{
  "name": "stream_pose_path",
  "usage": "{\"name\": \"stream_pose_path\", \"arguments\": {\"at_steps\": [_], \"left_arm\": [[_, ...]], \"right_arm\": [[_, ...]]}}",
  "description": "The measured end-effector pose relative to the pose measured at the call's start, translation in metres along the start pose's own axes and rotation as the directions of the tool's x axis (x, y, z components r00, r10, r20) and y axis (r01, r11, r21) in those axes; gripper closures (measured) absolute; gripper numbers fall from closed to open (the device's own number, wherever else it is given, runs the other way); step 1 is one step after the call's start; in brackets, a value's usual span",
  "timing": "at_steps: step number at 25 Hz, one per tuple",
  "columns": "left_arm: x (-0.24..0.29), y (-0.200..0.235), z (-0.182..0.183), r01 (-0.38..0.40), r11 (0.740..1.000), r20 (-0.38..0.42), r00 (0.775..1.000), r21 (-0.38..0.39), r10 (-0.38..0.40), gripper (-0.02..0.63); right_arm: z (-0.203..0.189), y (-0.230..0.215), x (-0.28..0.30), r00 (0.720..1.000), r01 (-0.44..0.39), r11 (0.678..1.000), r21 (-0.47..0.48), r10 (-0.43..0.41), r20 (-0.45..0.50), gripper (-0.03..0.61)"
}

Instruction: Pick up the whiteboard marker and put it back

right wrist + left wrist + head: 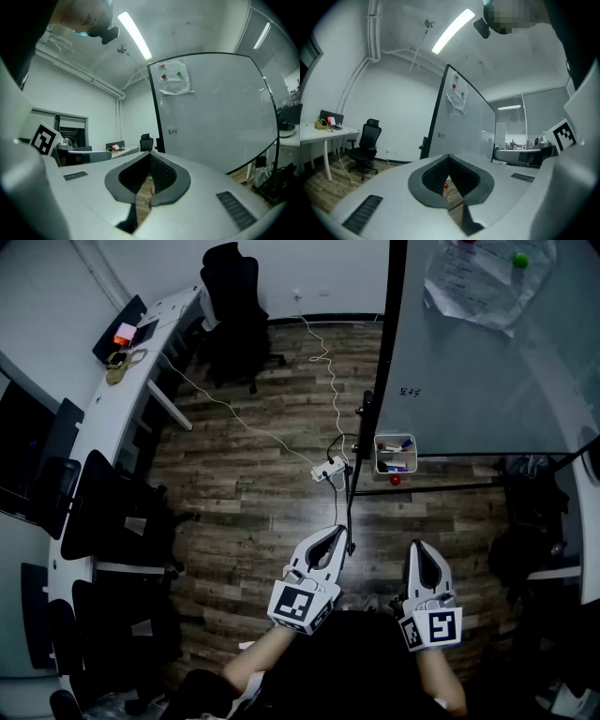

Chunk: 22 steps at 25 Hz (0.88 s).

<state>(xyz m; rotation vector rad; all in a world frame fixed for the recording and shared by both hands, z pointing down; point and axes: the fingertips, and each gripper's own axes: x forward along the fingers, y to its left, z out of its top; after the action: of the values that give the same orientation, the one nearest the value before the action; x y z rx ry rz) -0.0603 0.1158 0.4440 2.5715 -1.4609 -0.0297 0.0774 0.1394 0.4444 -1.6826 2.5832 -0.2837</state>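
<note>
A white holder box [395, 454] hangs at the lower left corner of the whiteboard [478, 362] and holds several markers [404, 442], blue and red ones among them. A small red round thing [395, 480] sits just below the box. My left gripper [339, 532] and right gripper [417, 547] are held close to the person's body, well short of the box, both shut with nothing between the jaws. In the left gripper view the shut left gripper [449, 157] points toward the whiteboard [464, 126]. The right gripper [150, 153] faces the whiteboard [211, 112] too.
A power strip [328, 469] with a white cable lies on the wood floor near the whiteboard's stand. A black office chair [230, 296] stands at the back beside a long white desk [122, 399]. Papers [478, 282] and a green magnet [519, 260] are on the board.
</note>
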Motion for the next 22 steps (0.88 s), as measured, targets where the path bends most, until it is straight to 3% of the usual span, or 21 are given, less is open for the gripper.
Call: {"name": "stream_pose_path", "arguments": {"at_steps": [22], "left_arm": [[-0.011,0.021,0.0,0.046,0.999,-0.024,0.999,0.004,-0.046,0.606]], "right_arm": [[-0.013,0.028,0.012,0.999,0.037,0.999,0.007,-0.037,-0.021,0.565]]}}
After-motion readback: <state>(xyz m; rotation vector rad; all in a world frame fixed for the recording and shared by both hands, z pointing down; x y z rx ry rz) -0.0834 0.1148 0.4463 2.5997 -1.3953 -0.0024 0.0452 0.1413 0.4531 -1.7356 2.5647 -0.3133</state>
